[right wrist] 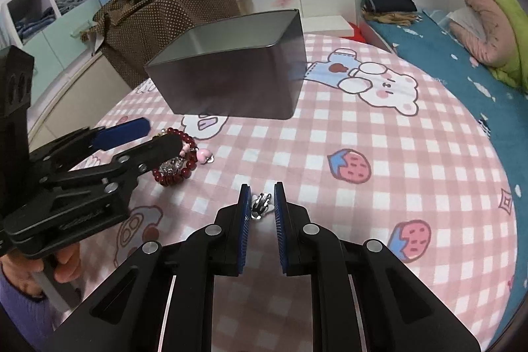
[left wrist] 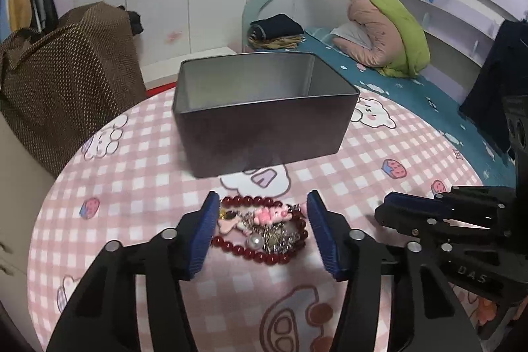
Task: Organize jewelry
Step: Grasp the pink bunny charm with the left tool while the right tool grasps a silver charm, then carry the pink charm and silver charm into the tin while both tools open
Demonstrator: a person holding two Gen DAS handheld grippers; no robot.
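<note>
An open grey metal tin (left wrist: 264, 111) stands on the pink checked tablecloth; it also shows in the right wrist view (right wrist: 231, 78). My left gripper (left wrist: 262, 203) is open, its blue pads on either side of a pile of jewelry: a red bead bracelet (left wrist: 264, 256), pink charms (left wrist: 270, 215) and a pearl (left wrist: 255, 241). In the right wrist view the left gripper (right wrist: 155, 134) hangs over that bracelet (right wrist: 175, 174). My right gripper (right wrist: 260, 192) is narrowly open around a small silver earring (right wrist: 260, 205) lying on the cloth; the pads do not touch it.
A brown dotted bag (left wrist: 62, 71) stands past the table's left edge. A bed with a teal sheet (left wrist: 412, 94) and pink and green bedding (left wrist: 389, 35) lies to the right. My right gripper (left wrist: 406, 207) sits at the right in the left wrist view.
</note>
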